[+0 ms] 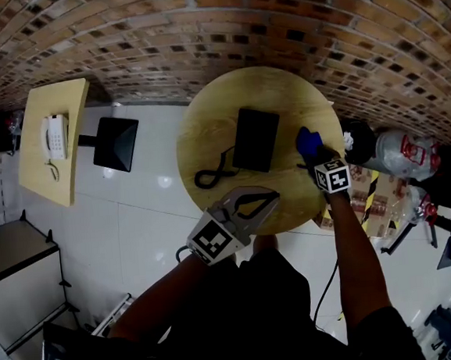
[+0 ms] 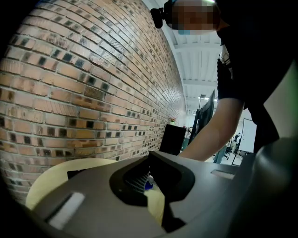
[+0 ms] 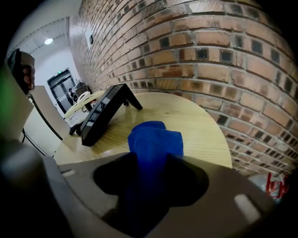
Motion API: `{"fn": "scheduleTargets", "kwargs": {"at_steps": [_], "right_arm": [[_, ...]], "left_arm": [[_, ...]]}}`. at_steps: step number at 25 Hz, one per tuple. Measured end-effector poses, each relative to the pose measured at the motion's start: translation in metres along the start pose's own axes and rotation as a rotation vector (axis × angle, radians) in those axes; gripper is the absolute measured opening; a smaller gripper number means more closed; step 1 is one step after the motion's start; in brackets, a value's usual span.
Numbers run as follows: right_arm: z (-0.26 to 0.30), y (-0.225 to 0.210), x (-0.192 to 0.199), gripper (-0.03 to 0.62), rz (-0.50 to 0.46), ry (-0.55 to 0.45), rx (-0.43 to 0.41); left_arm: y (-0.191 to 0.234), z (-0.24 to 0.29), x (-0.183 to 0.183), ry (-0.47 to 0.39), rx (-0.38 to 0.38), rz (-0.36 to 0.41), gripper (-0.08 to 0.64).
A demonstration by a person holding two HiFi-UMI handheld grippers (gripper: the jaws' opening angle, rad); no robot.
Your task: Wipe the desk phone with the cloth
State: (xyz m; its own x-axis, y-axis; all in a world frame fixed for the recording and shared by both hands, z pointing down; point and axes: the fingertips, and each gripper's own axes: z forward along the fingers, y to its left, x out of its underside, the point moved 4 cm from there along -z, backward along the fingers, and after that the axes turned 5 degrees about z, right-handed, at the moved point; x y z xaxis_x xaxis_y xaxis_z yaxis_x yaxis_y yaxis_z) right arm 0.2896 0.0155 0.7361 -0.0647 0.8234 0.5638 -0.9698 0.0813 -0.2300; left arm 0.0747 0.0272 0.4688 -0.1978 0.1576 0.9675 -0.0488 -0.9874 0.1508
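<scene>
— Fingers [image 2: 136,179] of the left gripper [image 1: 270,200]: how are they found?

— Parted by a narrow slit, with nothing gripped. On the right gripper [image 1: 315,159] they are held apart, and the blue cloth [image 1: 307,140] is stood between them. No pressing on it can be made out.

— What is given by the head view?

— A round wooden table [image 1: 204,118] is set beside a brick wall [image 1: 196,29] on a white tiled floor [image 1: 158,212]. The black desk phone [image 1: 255,139] is laid near the table's middle, with its cord [image 1: 212,173] looped at its left. The cloth is placed just to its right, apart from it. A pale table [image 1: 40,164] bearing a white phone [image 1: 55,138] is seen well off to the left.

— And by the left gripper view?

— The wall is shown running away into the room, with a white ceiling [image 2: 198,60] and a dark cabinet [image 2: 173,138] that are not given from above. A bare forearm [image 2: 209,135] is stretched across, and a speck of blue is caught through the slit.

— And by the right gripper view?

— The phone is seen from the side, tilted up on a rear leg, which is not told from above. The cloth is shown bunched on the wood near the table's edge, and a double door [image 3: 63,83] is made out at the far end.
</scene>
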Motion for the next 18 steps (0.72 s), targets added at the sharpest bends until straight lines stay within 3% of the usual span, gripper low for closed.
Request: {"fn": "scheduleTargets", "kwargs": {"at_steps": [8, 13, 18], "right_arm": [[-0.011, 0.010, -0.014, 0.279, -0.022, -0.043, -0.009], [-0.065, 0.048, -0.054, 0.279, -0.069, -0.218, -0.047], [-0.143, 0.135, -0.093, 0.276, -0.110, -0.440, -0.182]], "left_arm": [[0.000, -0.001, -0.006, -0.011, 0.008, 0.005, 0.002], [-0.002, -0.015, -0.019, -0.038, 0.013, 0.036, 0.002], [-0.007, -0.044, -0.038, -0.070, 0.017, 0.060, 0.002]]}}
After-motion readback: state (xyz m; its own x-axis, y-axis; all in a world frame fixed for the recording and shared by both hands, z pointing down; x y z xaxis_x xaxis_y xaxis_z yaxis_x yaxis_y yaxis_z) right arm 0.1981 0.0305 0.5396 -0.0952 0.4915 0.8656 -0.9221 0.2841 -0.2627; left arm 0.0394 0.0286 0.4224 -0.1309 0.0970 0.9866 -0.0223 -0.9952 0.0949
